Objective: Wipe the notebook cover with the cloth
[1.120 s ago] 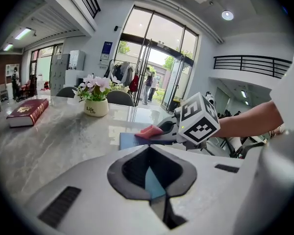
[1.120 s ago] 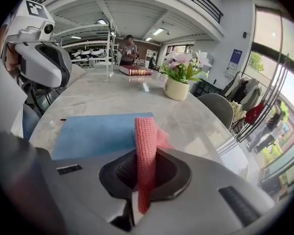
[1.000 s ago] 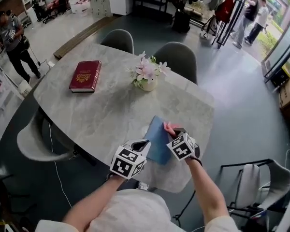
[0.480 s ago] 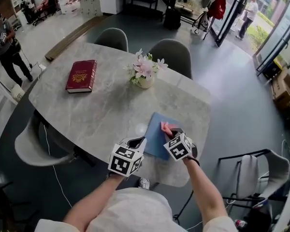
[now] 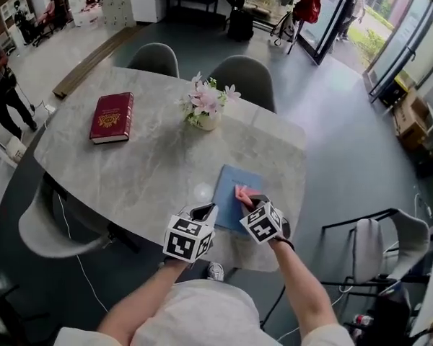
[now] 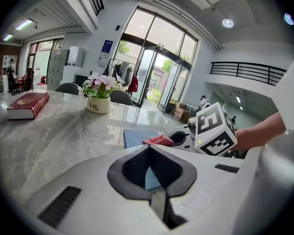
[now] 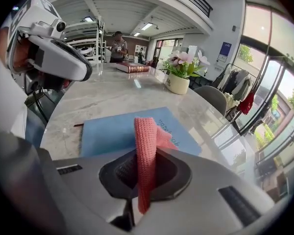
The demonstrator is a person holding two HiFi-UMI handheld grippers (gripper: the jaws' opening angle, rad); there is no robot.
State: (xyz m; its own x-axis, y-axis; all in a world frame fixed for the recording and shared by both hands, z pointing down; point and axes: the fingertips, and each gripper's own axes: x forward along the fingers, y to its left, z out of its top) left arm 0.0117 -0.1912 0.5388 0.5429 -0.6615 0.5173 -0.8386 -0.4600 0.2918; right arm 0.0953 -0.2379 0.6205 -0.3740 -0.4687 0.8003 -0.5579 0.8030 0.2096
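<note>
Notebook [image 5: 235, 184], blue, lies flat near the front edge of the marble surface [image 5: 144, 157], left gripper [image 5: 206, 212] closed on its corner, right gripper [image 5: 249, 200] clamping the pink cloth [image 5: 242, 192] on the cover: wiping seems to be starting, and next it needs pressed strokes across

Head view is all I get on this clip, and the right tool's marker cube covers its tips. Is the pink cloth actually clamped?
Observer: Yes. The right gripper view shows the right tool shut on the cloth, a strip standing up between its jaws.
Operator: And the left tool?
Observer: In the left gripper view the left tool has its tips together, and the blue of the notebook shows through the gap behind them.
</note>
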